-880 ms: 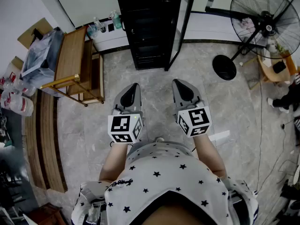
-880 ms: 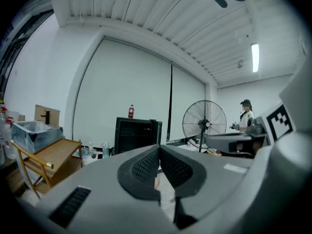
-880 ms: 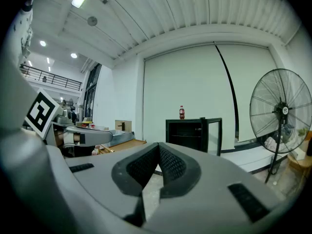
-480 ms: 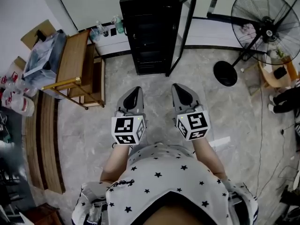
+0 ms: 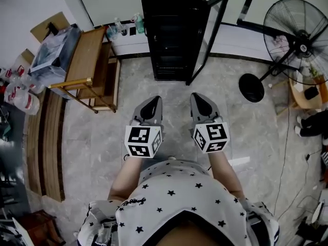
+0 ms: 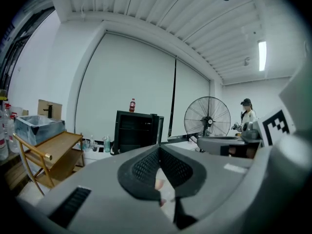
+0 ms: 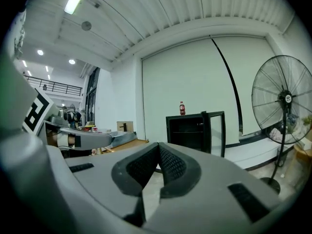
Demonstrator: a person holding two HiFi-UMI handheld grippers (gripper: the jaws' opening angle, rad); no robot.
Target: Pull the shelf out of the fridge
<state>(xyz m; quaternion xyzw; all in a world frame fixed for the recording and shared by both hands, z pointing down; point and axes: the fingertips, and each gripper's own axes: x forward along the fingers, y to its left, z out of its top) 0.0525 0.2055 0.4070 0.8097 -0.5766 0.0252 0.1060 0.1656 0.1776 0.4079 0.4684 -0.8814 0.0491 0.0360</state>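
Fridge [image 5: 171, 35] well ahead, door [image 5: 211, 37] open, left gripper [image 5: 154, 100] and right gripper [image 5: 198, 97] clenched, empty

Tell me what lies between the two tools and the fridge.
Only bare grey floor: the head view shows nothing between the left tool, the right tool and the open fridge.

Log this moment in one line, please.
fridge: door open | left gripper: shut, empty | right gripper: shut, empty | both: short of fridge
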